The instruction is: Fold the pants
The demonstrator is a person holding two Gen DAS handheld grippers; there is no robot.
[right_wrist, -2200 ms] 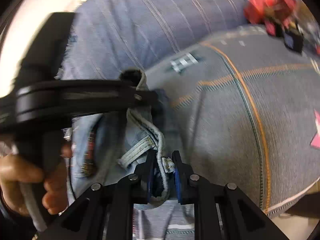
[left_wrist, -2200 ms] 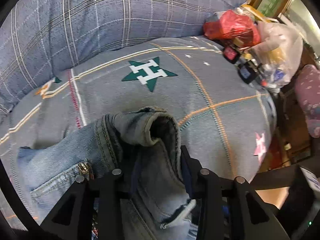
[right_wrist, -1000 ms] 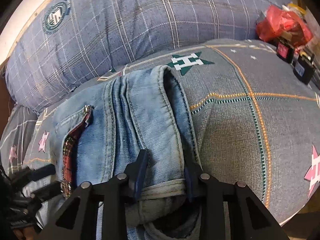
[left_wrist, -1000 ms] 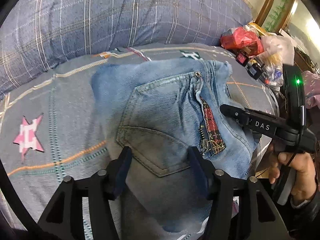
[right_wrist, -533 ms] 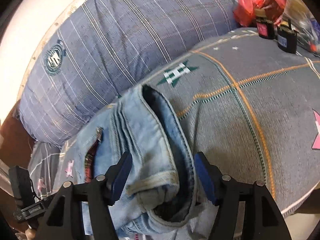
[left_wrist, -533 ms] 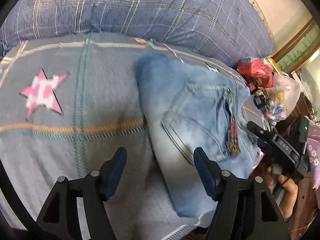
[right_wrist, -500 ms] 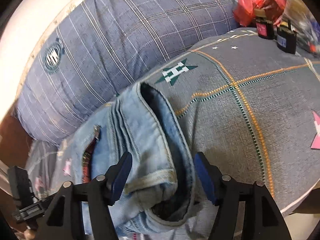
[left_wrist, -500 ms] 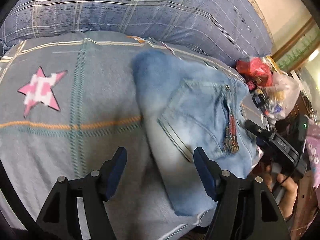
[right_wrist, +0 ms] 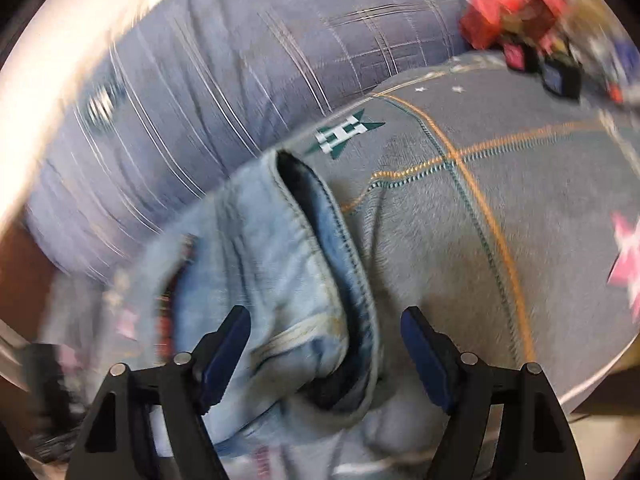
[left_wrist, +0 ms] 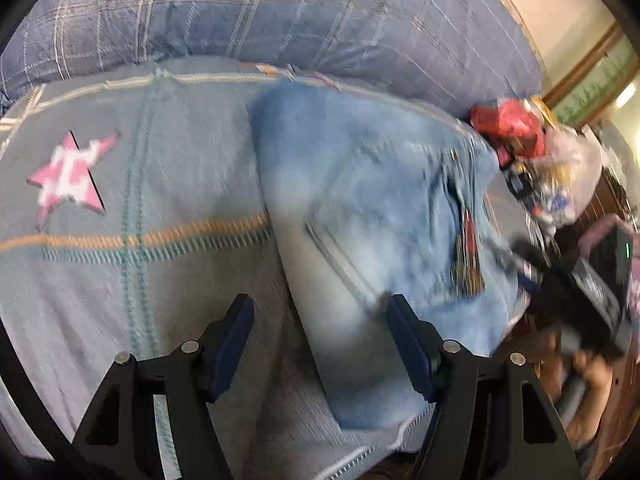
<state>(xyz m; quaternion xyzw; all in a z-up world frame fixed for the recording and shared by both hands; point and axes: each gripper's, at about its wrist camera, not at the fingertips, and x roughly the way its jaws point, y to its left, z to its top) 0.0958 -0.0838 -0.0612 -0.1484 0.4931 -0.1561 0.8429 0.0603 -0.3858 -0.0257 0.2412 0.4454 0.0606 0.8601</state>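
Folded jeans (left_wrist: 372,216) lie on a bed with a grey quilt (left_wrist: 160,280), stitched with orange and teal lines and printed with stars; a pink star (left_wrist: 68,176) sits well to the left of the jeans in the left wrist view, a green star (right_wrist: 344,132) just beyond their far end in the right wrist view. The jeans form a compact blue bundle near the front edge of the bed, back pocket up, with a dark red patterned strip (left_wrist: 466,256) along one pocket edge. A large blue plaid pillow (left_wrist: 280,12) runs along the far side of the quilt, its edge touching or just behind the jeans. Left claw (left_wrist: 320,348): wide apart, pads clear of the cloth; the near corner of the jeans lies between the fingers, not pinched. Right claw (right_wrist: 324,352): jaws opening, pads not pressing anything; the rolled waistband end of the jeans (right_wrist: 320,280) lies between them, its dark inner fold showing. In the left wrist view the right claw's black body and the hand (left_wrist: 580,372) holding it appear at the right edge, heavily blurred. A red bag (left_wrist: 508,126) and a clear plastic bag (left_wrist: 568,176) of small items sit at the far right corner of the bed, well apart from the jeans. Both views are motion-blurred; fine detail is not readable.
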